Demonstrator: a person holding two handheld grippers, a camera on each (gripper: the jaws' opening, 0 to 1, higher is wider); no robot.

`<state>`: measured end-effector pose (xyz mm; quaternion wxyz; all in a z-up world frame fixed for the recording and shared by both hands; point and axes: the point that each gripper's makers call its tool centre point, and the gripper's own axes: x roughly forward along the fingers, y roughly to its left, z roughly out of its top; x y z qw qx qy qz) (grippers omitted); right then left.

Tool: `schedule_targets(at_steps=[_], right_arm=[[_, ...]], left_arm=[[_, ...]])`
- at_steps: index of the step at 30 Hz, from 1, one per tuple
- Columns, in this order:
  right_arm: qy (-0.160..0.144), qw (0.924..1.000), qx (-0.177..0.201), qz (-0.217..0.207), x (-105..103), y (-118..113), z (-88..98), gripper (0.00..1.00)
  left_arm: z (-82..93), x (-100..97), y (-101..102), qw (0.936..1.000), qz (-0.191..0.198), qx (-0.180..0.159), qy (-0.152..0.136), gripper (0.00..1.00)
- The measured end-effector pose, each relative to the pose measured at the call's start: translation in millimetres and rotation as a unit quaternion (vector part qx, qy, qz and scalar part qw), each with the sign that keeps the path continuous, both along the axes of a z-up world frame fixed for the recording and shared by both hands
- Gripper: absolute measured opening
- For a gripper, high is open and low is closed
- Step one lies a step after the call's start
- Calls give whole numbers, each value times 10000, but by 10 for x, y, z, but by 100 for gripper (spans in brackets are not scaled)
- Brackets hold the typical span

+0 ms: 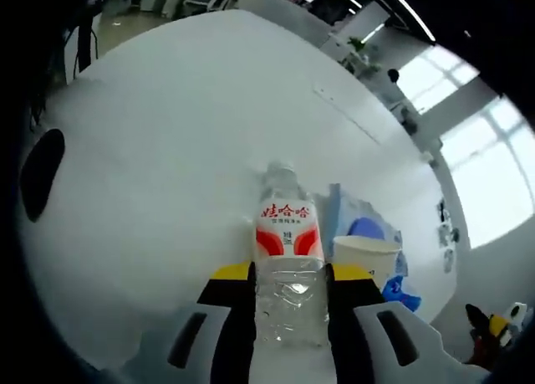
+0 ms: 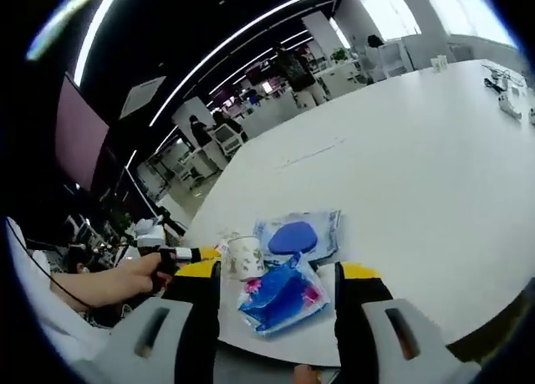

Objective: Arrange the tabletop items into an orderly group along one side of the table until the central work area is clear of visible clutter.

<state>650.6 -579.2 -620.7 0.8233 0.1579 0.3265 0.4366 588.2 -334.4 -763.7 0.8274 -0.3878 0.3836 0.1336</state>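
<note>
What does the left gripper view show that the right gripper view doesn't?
Left gripper view: a clear water bottle with a red and white label, clamped between the left gripper jaws. Right gripper view: the right gripper open around a blue packet, plus a person's hand at the table edge. Both: the white table, the paper cup and the pale blue pack beside it.

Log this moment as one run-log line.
left gripper: shut on water bottle | right gripper: open, blue packet between jaws | paper cup beside

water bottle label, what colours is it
White with red-orange patches and red lettering, on the water bottle held between the left gripper's jaws; clearest in the left gripper view.
</note>
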Motion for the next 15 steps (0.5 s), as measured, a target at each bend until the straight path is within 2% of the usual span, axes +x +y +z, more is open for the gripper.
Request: schedule_targets(at_steps=[2, 5, 9, 11, 15], right_arm=[[97, 9997, 54, 205, 65, 225, 86, 52], [-118, 9992, 187, 344, 193, 487, 260, 52], [-92, 9972, 453, 586, 272, 787, 428, 50], [-107, 9965, 437, 701, 299, 910, 442, 49], [-129, 9947, 234, 989, 288, 1060, 349, 48]], left_arm=[[-9, 1, 11, 10000, 61, -67, -17, 28], [1, -10, -1, 10000, 41, -38, 6, 28], [-16, -11, 25, 10000, -6, -1, 36, 28], [-20, -10, 27, 10000, 63, -63, 18, 28], [-26, -9, 20, 10000, 75, -42, 44, 29]])
